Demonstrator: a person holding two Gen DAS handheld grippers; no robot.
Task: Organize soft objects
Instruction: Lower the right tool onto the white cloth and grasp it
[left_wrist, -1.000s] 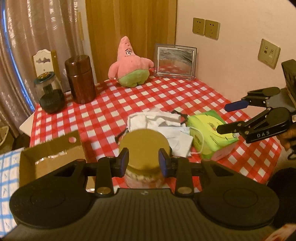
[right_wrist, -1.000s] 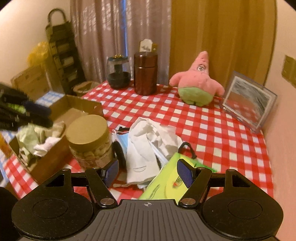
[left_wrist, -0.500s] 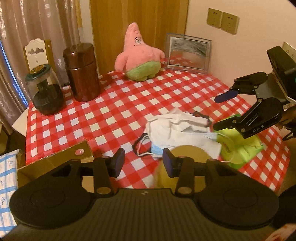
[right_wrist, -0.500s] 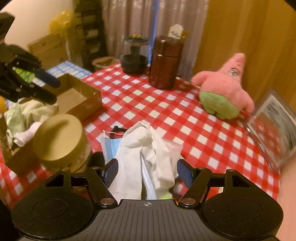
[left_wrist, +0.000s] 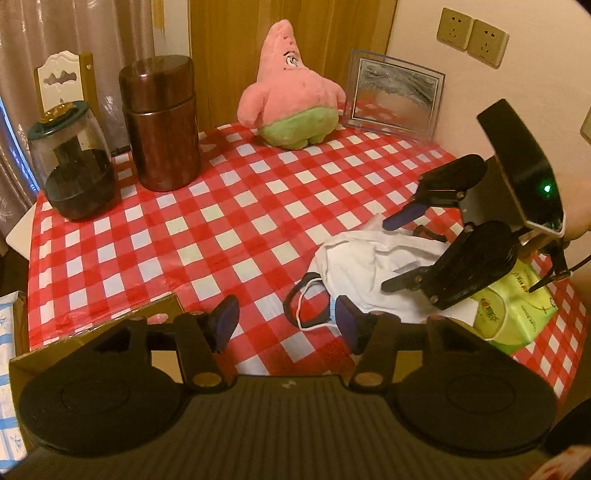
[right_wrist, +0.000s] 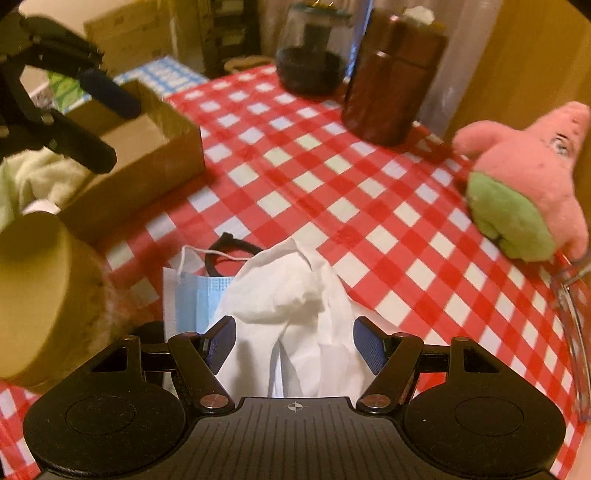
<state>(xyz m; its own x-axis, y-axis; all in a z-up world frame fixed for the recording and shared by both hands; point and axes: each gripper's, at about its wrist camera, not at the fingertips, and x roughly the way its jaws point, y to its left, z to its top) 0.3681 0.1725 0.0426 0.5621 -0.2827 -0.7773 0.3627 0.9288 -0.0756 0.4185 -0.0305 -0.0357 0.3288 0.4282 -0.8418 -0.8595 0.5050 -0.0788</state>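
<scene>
A crumpled white cloth (right_wrist: 295, 306) lies on the red checked tablecloth (left_wrist: 229, 221), over a blue face mask (right_wrist: 195, 295). My right gripper (right_wrist: 294, 341) is open, low over the cloth with its jaws either side of it; it also shows in the left wrist view (left_wrist: 395, 254). The cloth shows there too (left_wrist: 373, 266). My left gripper (left_wrist: 286, 325) is open and empty above the table's near edge, beside a cardboard box (right_wrist: 147, 155) holding pale cloths (right_wrist: 33, 177). A pink star plush (left_wrist: 291, 85) sits at the back.
A jar with a tan lid (right_wrist: 40, 299) stands at the left of the right wrist view. A brown canister (left_wrist: 160, 122), a glass jar (left_wrist: 72, 162) and a picture frame (left_wrist: 395, 96) stand at the back. A green tissue pack (left_wrist: 517, 310) lies near the cloth.
My right gripper has moved forward and down over the white cloth. My left gripper has swung left, away from the tan-lidded jar, and opened wider.
</scene>
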